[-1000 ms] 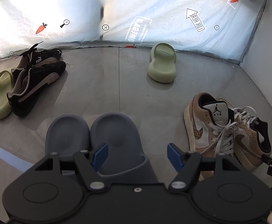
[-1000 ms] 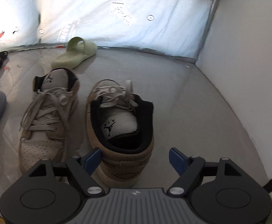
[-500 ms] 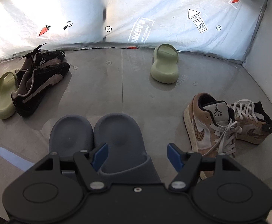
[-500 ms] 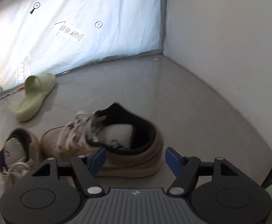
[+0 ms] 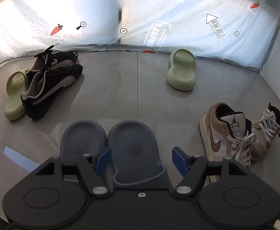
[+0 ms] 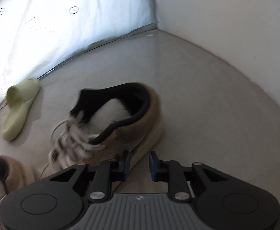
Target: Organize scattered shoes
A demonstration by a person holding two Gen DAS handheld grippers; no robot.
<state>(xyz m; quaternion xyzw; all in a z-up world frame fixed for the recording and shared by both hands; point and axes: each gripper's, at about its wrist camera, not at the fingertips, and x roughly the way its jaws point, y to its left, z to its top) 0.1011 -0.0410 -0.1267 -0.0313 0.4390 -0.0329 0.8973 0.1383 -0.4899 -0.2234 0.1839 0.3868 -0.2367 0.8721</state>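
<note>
Blue-padded, the right tool [image 6: 138, 165] was closing with only floor between its pads, just beside the tan sneaker [image 6: 120, 126], seemingly nudging it toward its mate [image 5: 224, 136]. Left tool [image 5: 140, 160] hung apart over paired grey slides [image 5: 109, 145].

floor [image 5: 120, 95]: grey, glossy; backdrop [image 5: 159, 9]: backlit printed sheet; wall [image 6: 226, 19]: white

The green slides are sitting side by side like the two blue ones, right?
No. In the left wrist view the blue slides do sit side by side, but the green ones are apart: one green slide lies alone near the back sheet, the other green slide lies far left beside the black sneakers.
</note>
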